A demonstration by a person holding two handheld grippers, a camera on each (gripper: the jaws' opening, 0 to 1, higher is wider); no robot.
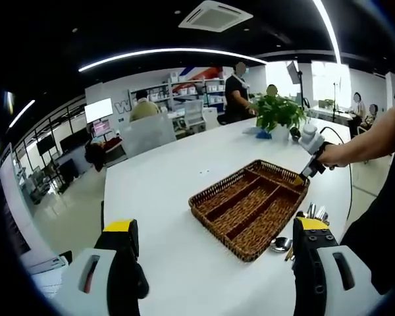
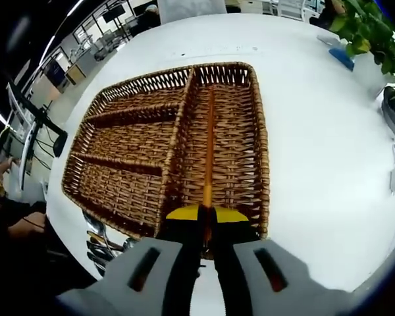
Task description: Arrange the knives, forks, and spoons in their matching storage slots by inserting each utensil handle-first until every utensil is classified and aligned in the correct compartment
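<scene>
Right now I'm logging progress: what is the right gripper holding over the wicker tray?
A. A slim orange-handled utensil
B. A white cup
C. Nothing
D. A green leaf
A: the right gripper is shut on a slim orange-handled utensil extending over the wicker tray.

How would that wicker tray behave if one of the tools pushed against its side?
The wicker tray would probably slide rather than tip: it sits low and wide on the smooth white table. Its open weave suggests it is light. The woven walls may flex a little under a push.
</scene>
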